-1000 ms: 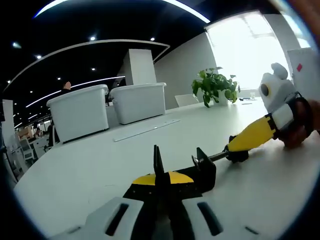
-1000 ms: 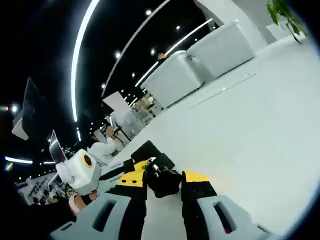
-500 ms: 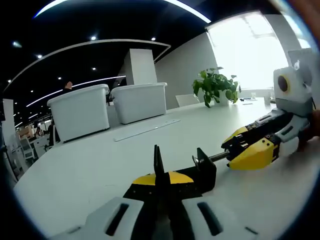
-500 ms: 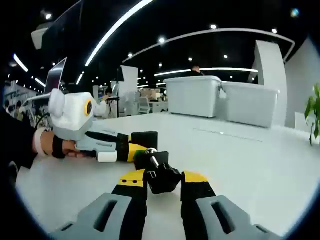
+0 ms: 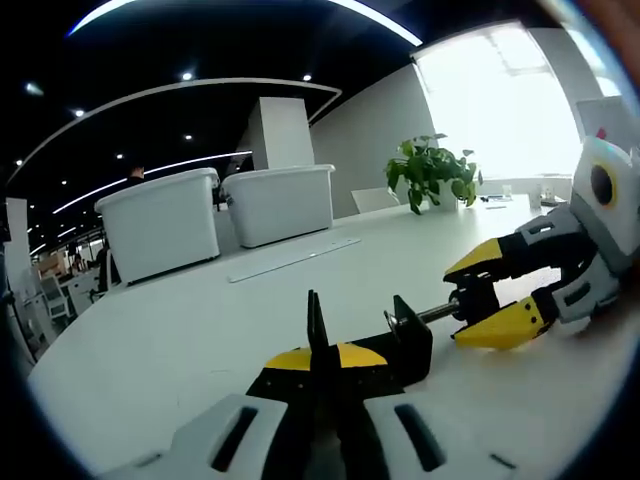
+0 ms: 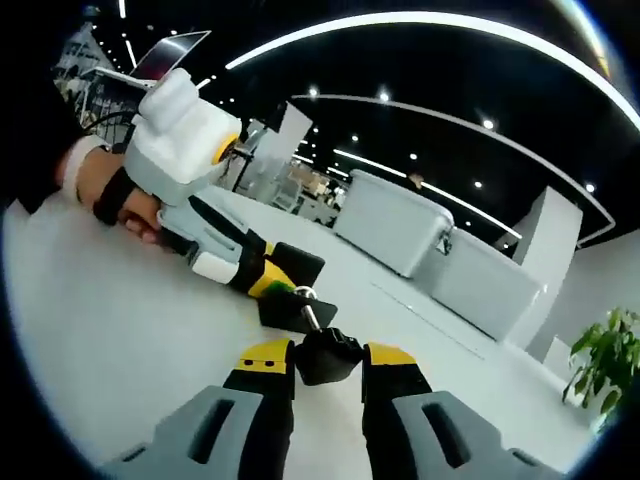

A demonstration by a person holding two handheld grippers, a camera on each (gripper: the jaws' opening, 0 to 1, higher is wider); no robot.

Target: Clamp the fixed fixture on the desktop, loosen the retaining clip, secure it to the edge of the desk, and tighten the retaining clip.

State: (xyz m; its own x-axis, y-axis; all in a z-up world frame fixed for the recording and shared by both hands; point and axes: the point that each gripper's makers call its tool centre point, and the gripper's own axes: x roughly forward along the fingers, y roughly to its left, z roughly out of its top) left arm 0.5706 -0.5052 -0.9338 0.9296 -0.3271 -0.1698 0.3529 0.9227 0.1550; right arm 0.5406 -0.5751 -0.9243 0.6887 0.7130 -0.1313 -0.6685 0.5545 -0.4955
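left gripper [image 5: 322,372] low at 6 o'clock, jaws closed on black clamp [image 5: 400,345] on the desk [image 5: 200,330] | right gripper [image 6: 328,362] jaws pinch clamp's knob [image 6: 328,357] | no legible writing

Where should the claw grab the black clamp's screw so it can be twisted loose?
Grab the black knob at the screw's end, coming along the screw from the far side of the clamp. It sticks out clear of the table, and the right claw already pinches it.

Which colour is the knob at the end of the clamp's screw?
Black. The knob shows best in the right gripper view, between that gripper's yellow-tipped jaws.
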